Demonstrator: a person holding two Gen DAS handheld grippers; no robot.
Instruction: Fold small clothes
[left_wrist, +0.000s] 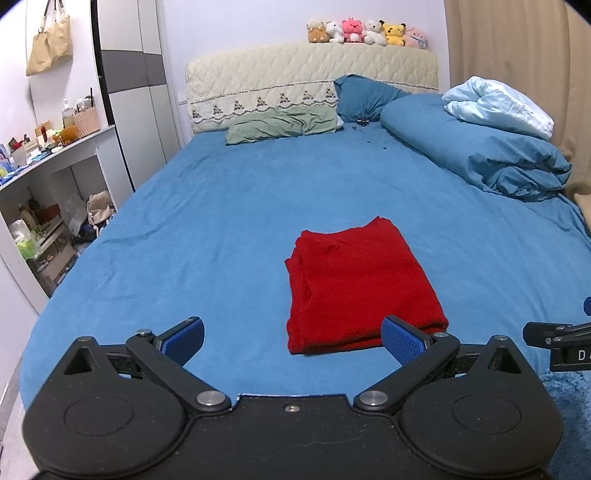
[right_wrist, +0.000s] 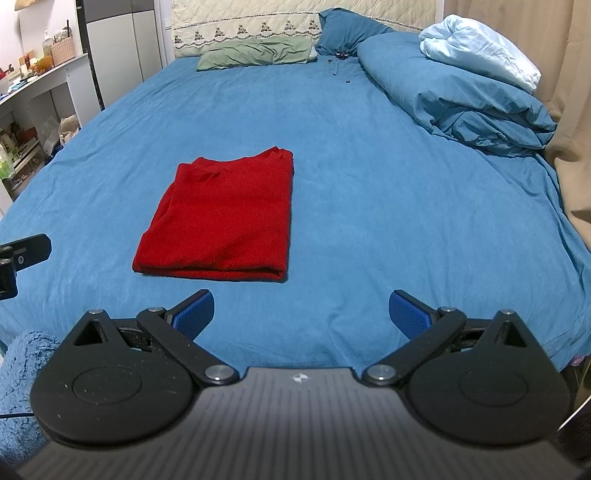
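A red garment (left_wrist: 358, 284) lies folded into a flat rectangle on the blue bed sheet (left_wrist: 221, 221). It also shows in the right wrist view (right_wrist: 225, 218). My left gripper (left_wrist: 293, 341) is open and empty, just in front of the garment's near edge, its right blue pad overlapping the near right corner in the view. My right gripper (right_wrist: 301, 314) is open and empty, near the bed's front edge, to the right of the garment and apart from it. Part of the right gripper (left_wrist: 557, 343) shows at the left view's right edge.
A folded blue duvet (left_wrist: 476, 151) with a pale blue quilt (left_wrist: 495, 105) lies at the back right. Pillows (left_wrist: 284, 123) and soft toys (left_wrist: 365, 33) sit at the headboard. Shelves (left_wrist: 48, 206) stand left of the bed. A curtain (right_wrist: 569, 110) hangs on the right.
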